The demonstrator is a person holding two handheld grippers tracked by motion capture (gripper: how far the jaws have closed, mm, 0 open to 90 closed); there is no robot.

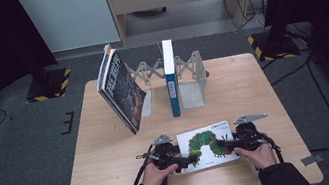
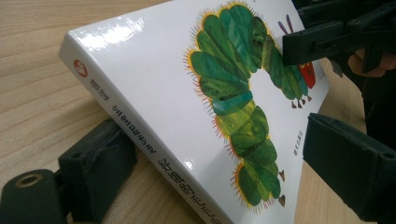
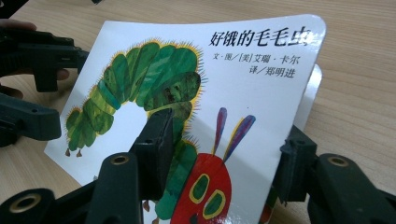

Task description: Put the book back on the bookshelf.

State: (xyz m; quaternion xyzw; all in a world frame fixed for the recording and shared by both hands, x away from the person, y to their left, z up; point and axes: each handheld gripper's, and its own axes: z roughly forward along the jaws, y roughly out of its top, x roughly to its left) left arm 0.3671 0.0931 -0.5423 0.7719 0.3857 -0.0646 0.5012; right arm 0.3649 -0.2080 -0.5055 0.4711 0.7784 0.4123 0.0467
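Observation:
A white picture book (image 1: 207, 146) with a green caterpillar on its cover lies near the table's front edge. My left gripper (image 1: 190, 159) comes at its spine side. In the left gripper view one jaw sits under the spine and the other on the cover, so the left gripper (image 2: 210, 140) is shut on the book (image 2: 154, 84), whose spine edge is raised off the wood. My right gripper (image 1: 225, 147) stands open around the opposite edge. In the right gripper view one of its jaws hovers over the cover (image 3: 261, 107) and the other sits beside the edge, neither pressing (image 3: 228, 133).
A metal folding book rack (image 1: 190, 75) stands at the back of the table (image 1: 253, 88). A blue-and-white book (image 1: 171, 78) stands upright in it. A dark-covered book (image 1: 122, 92) leans at its left end. Black stands with striped bases flank the table.

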